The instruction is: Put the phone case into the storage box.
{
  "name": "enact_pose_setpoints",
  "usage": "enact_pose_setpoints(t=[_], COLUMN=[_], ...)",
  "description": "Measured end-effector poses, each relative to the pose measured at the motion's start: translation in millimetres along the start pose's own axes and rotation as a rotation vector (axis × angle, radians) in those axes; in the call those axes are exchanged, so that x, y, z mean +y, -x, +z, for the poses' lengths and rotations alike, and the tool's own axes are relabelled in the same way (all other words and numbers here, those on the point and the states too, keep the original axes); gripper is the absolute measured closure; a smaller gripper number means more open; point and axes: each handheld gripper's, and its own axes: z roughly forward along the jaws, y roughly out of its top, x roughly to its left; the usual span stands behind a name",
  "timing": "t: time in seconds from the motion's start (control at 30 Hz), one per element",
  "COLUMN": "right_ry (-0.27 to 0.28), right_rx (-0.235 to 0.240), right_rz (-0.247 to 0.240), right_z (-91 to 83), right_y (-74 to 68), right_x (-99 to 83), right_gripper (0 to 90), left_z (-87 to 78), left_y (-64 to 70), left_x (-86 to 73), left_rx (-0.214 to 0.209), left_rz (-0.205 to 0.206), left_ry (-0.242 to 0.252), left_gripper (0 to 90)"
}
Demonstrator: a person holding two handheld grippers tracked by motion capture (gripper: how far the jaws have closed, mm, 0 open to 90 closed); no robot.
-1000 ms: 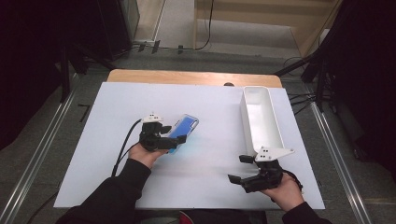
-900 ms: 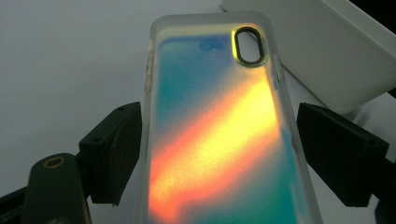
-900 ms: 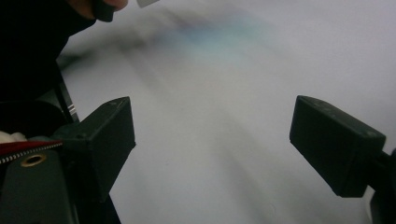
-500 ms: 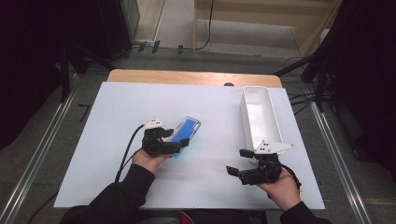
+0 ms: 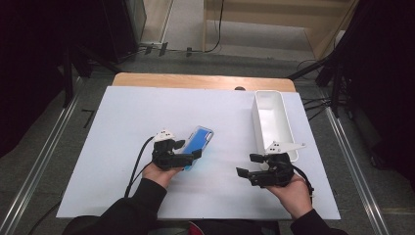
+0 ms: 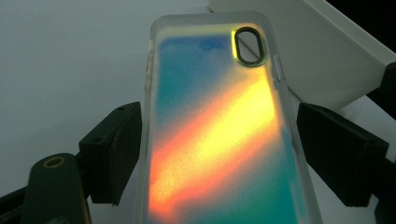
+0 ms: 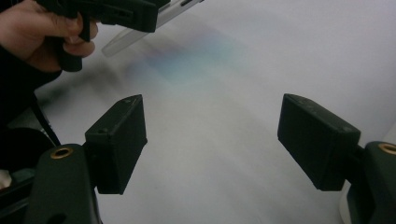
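One phone case (image 6: 219,126) btwn left hand-held gripper (image 5: 188,157) jaws, grip contact unclear, lower end cut off, right hand-held gripper (image 7: 212,140) wide open, empty

You're at a desk (image 5: 147,117) with a white sheet over it; a bare wooden strip (image 5: 195,81) shows along its far edge. Grey floor (image 5: 58,122) runs on both sides, with metal rails (image 5: 41,161) alongside the desk. Beyond the far edge you see pale wooden furniture (image 5: 274,19) and a black cable (image 5: 215,46) on the floor. Dark equipment and stands (image 5: 73,54) sit left, black drape or gear (image 5: 381,73) right. Light is even overhead.
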Motion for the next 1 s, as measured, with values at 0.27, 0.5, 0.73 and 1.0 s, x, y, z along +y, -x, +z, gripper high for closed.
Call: enact_pose_setpoints(t=[0.27,0.5,0.73,1.0], right_ry=[-0.007,-0.002,-0.015,0.0], right_rx=[-0.016,-0.011,0.001,-0.009], right_rz=[0.009,0.046,0.08,0.09], right_z=[5.8,11.9,14.8,20.0], right_y=[1.2,1.3,3.1,3.1], right_x=[8.2,22.8,32.5,41.9], right_gripper=[22.1,22.1,22.2,22.1], left_z=[-0.5,0.2,3.8,8.1], left_y=[1.4,3.2,7.9,11.6], left_x=[-0.3,-1.1,-3.4,-7.1], left_rx=[0.017,0.018,0.018,0.009], left_rz=[0.004,-0.002,0.01,0.015], left_ry=[0.027,0.037,0.052,0.07], left_gripper=[16.6,16.6,16.6,16.6])
